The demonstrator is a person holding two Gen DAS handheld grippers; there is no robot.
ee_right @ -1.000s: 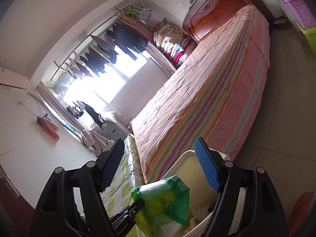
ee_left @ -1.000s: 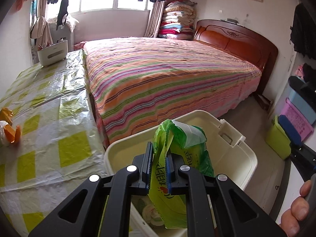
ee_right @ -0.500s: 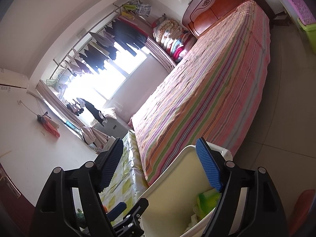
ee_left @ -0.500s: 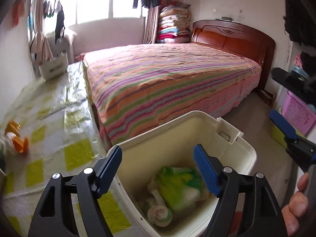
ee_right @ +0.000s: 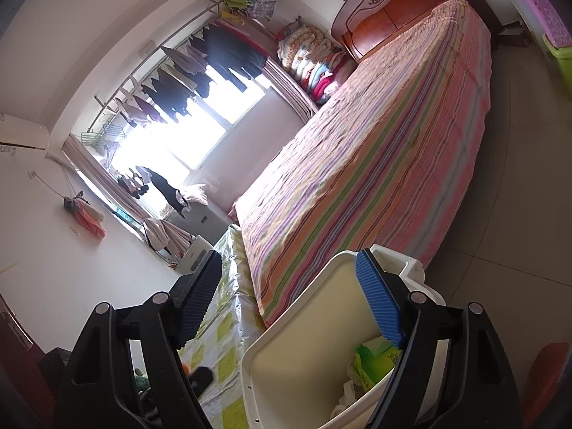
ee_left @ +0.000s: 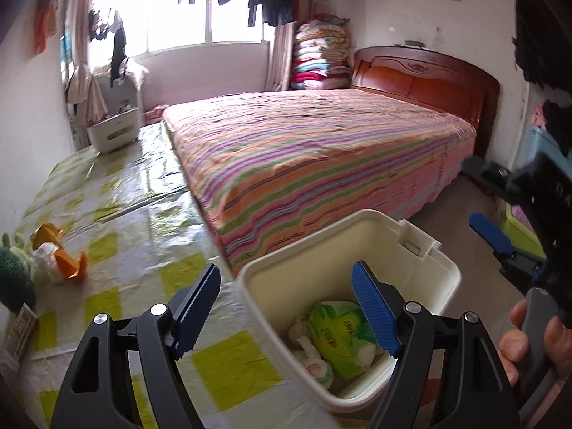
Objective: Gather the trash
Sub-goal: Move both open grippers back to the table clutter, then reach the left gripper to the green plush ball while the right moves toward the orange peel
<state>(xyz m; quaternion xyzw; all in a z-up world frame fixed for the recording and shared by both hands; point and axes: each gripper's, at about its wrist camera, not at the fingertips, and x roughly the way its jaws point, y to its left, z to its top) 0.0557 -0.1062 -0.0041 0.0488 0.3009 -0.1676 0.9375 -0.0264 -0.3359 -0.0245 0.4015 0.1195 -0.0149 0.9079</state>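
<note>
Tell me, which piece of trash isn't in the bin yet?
The orange wrapper lying on the checked tablecloth, far left. The green packet and white wads already sit inside the cream bin.

- Left hand-held gripper (ee_left: 286, 307): a second ago clamped on the green packet (ee_left: 343, 336); now spread wide with nothing between its pads.
- Green packet: a second ago held up above the white bin (ee_left: 422, 268); now lying inside it on the other wrappers.
- Left wrist view: swung toward the surface (ee_left: 125, 214), so the orange scraps (ee_left: 68, 264) and a green plush toy (ee_left: 14, 279) now sit further into the frame.
- Right hand-held gripper (ee_left: 489, 232): shifted up at the right edge of the left view.
- Right wrist view: the left hand-held gripper has dropped out; the dark blur at bottom centre may be part of it.
</note>
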